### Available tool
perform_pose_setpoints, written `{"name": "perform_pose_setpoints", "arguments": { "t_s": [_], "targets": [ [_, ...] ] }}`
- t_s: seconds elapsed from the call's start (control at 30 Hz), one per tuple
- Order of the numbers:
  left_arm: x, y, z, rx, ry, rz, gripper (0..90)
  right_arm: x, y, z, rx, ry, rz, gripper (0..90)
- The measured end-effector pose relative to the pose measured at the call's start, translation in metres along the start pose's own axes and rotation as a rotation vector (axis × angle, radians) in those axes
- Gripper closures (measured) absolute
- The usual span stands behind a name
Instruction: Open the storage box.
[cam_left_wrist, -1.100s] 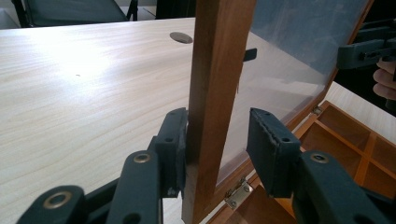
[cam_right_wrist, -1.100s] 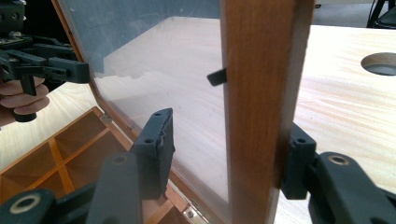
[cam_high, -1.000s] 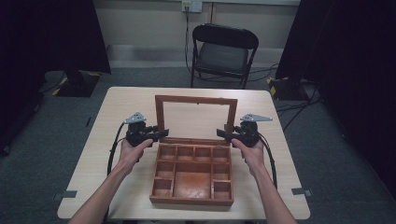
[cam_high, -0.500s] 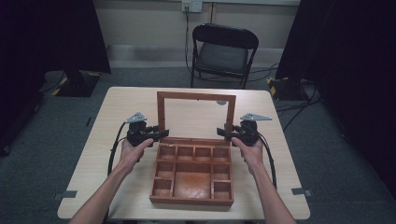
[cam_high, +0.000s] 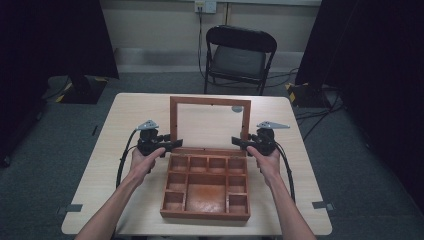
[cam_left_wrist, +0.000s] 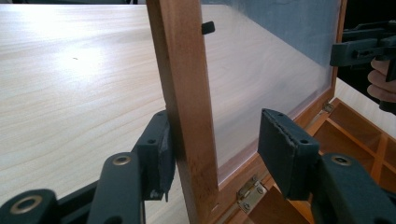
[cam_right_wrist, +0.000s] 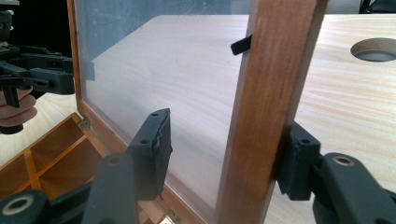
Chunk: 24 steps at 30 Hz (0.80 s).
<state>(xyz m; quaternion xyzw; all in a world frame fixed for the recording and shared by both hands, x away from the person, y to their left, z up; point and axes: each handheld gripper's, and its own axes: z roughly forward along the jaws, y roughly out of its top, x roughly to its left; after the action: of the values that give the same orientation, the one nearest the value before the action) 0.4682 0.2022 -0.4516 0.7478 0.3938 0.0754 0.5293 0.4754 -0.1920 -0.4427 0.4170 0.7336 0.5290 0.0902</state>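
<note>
A wooden box with several compartments lies open on the table, its glass-paned lid standing upright at the back. My left gripper straddles the lid's left rail low down. Its jaws have just been opening: the outer pad rests against the rail and the inner pad stands off it. My right gripper straddles the right rail the same way. Its jaws have also just opened a little, and the inner pad is clear of the glass.
The box sits mid-table, near the front edge of the pale table. A round cable hole lies behind the lid on the right. A black folding chair stands beyond the far edge. Brass hinges join lid and box.
The lid has swung a little further up to stand upright. Both hands have stayed at its side rails.
</note>
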Motion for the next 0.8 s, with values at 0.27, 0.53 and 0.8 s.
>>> {"name": "perform_pose_setpoints", "arguments": {
  "t_s": [0.27,0.53,0.8],
  "targets": [
    [0.002,0.0,0.005,0.015,0.004,-0.009,44.6,-0.002,0.004,0.007,0.042,-0.031,-0.013,43.0],
    [0.006,0.0,0.008,0.031,0.005,-0.01,44.4,-0.005,0.003,0.012,0.043,-0.039,0.002,40.9],
    [0.009,-0.001,0.011,0.057,0.021,-0.011,46.9,-0.008,0.001,0.018,0.056,-0.04,0.026,37.2]
  ]
}}
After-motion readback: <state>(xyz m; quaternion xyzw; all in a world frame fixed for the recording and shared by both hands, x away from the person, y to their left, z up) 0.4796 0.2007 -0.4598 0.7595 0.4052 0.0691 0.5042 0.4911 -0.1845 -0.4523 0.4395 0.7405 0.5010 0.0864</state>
